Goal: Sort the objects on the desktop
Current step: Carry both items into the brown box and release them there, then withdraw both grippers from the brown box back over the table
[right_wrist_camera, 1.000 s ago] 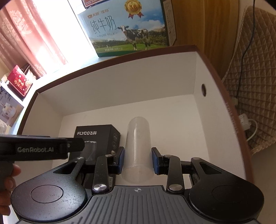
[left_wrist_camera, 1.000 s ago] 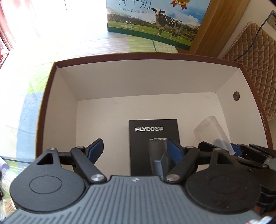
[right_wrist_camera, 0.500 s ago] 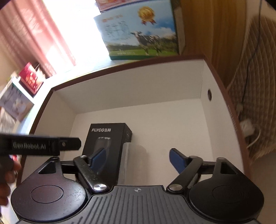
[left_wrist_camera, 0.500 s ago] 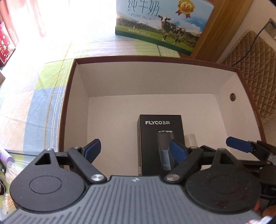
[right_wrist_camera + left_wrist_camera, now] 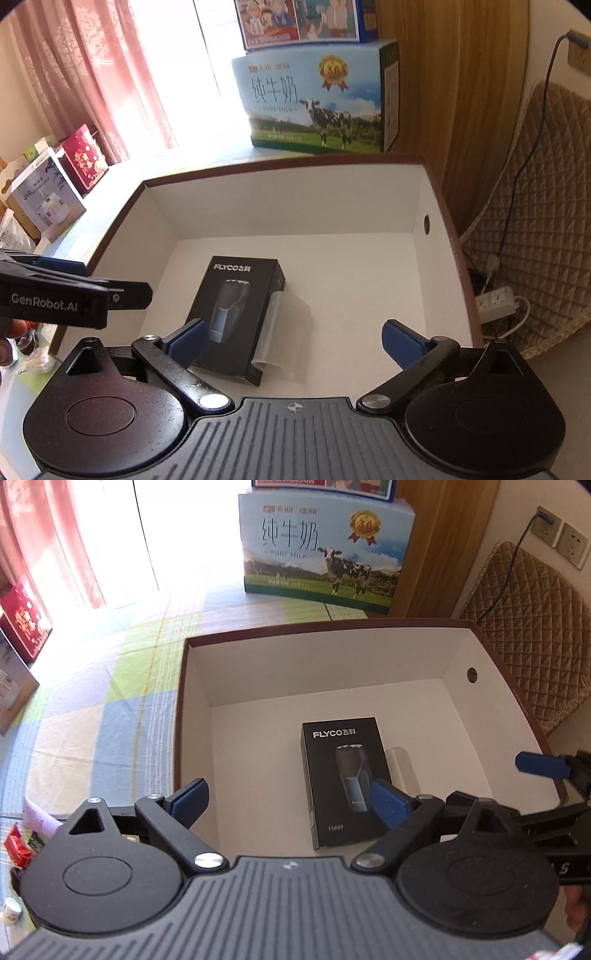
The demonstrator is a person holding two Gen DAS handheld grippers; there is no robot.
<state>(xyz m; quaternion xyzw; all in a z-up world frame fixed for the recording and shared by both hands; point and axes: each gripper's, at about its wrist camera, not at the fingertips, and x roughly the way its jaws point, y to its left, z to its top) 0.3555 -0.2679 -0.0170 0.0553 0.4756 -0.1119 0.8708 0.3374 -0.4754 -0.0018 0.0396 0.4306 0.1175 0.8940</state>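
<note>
Your left tool (image 5: 288, 794) hangs released above the near edge of the storage box (image 5: 258, 664), its blue pads (image 5: 190, 801) spread wide with nothing between them. In the right wrist view this same tool (image 5: 110, 295) enters from 9 o'clock, with fingertips of your hand (image 5: 7, 339) visible behind it at the frame edge.

The storage box is brown outside and white inside. It stands open on the worktop (image 5: 110, 701), which carries a checked cloth. A round hole (image 5: 471, 674) pierces the box's right wall at about 2 o'clock from the box centre.

The black FLYCO shaver carton (image 5: 343, 775) lies flat on the box floor, printed face up, near the centre. The clear plastic cup (image 5: 400, 764) lies on its side at 3 o'clock from the carton, touching its long edge. The right wrist view confirms this position of the cup (image 5: 280, 325) against the carton (image 5: 236, 310).

Your right tool (image 5: 293, 343) is also released, pads wide apart, above the near part of the box and clear of both items. In the left wrist view one of its blue pads (image 5: 541, 766) shows at 3 o'clock.

A milk carton (image 5: 325, 554) printed with a cow stands at 12 o'clock beyond the box.
</note>
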